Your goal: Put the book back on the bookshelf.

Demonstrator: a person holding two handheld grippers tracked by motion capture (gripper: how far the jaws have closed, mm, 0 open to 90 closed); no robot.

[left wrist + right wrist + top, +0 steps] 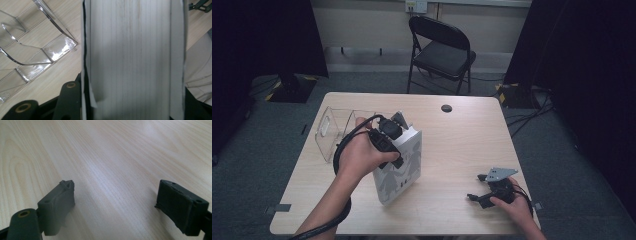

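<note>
Starting at the far left, a clear plastic organiser (333,131) lies on the counter (462,145) at about nine o'clock from the white box; in my left gripper view its curved transparent dividers (32,53) rest on the wood at ten o'clock from the box's edge

Next comes my left hand (362,155), wrapped around the left gripper (388,141), whose black cable loops round my wrist. The fingers (68,100) of that gripper are clamped on the white box (399,167), which stands upright near the counter's middle, tilted slightly, with grey figures printed on its front face. Seen along those fingers, the box's pale ribbed side (135,60) rises straight up toward twelve o'clock between them, one black finger pressed against its left edge

Well apart from the box, at about four o'clock from it, my right hand (512,202) holds the right gripper (479,189) low over the counter near the front right corner, its grey plate on top. Its fingers (58,200) stand wide apart with bare wood grain between them

Beyond the counter at twelve o'clock stands a black folding chair (441,52)
</note>
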